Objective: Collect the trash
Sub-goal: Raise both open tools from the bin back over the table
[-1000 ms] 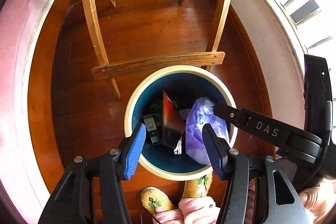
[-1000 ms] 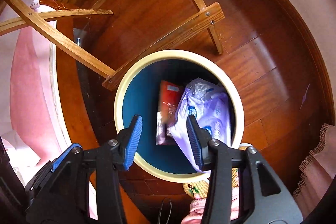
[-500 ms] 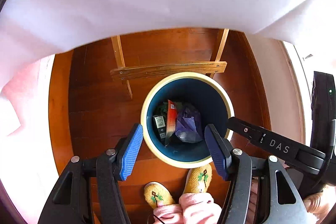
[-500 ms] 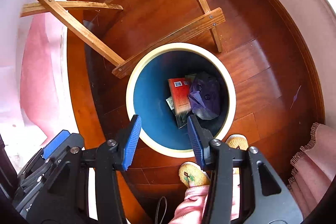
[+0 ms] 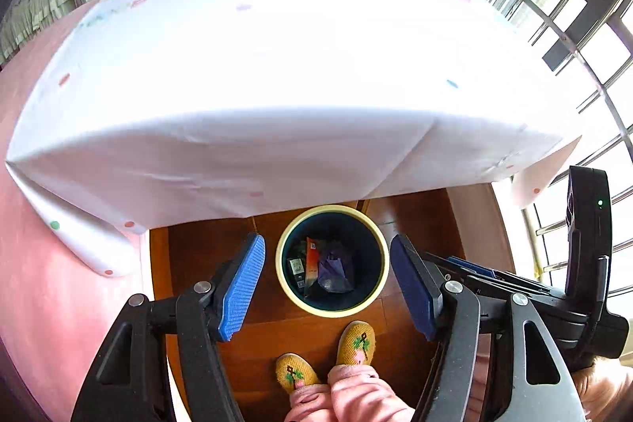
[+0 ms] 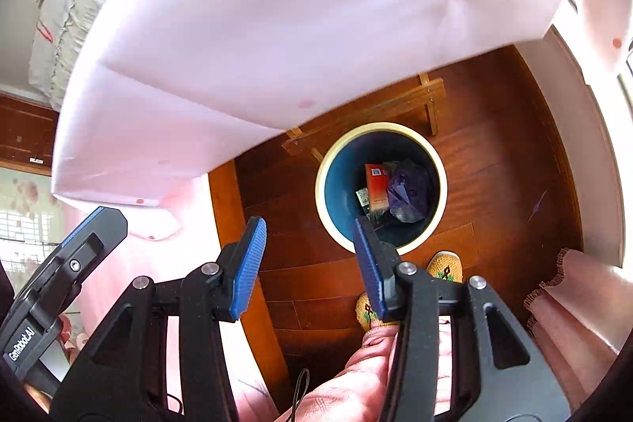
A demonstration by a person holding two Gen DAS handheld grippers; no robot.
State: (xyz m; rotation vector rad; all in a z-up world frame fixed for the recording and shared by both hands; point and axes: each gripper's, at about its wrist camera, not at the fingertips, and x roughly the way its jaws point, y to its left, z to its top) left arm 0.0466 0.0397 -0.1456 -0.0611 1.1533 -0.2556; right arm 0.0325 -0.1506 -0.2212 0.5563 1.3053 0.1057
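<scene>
Below, round waste bin [image 5: 283,265] with cream rim and blue interior, standing on wooden floor [image 5: 194,248] just past the table's edge. Inside the bin: red packet [image 5: 311,260], crumpled purple bag [image 5: 335,265], small dark carton [image 5: 296,268]. Above the bin: left gripper [image 5: 327,283], fingers spread wide, holding nothing; right gripper [image 6: 310,262], fingers likewise parted and empty. Beyond the bin: table under white dotted tablecloth [image 5: 277,86]; wooden table brace [image 6: 368,121] beside the rim. Nearest the bin's near side: two yellow knitted slippers [image 5: 358,341].
</scene>
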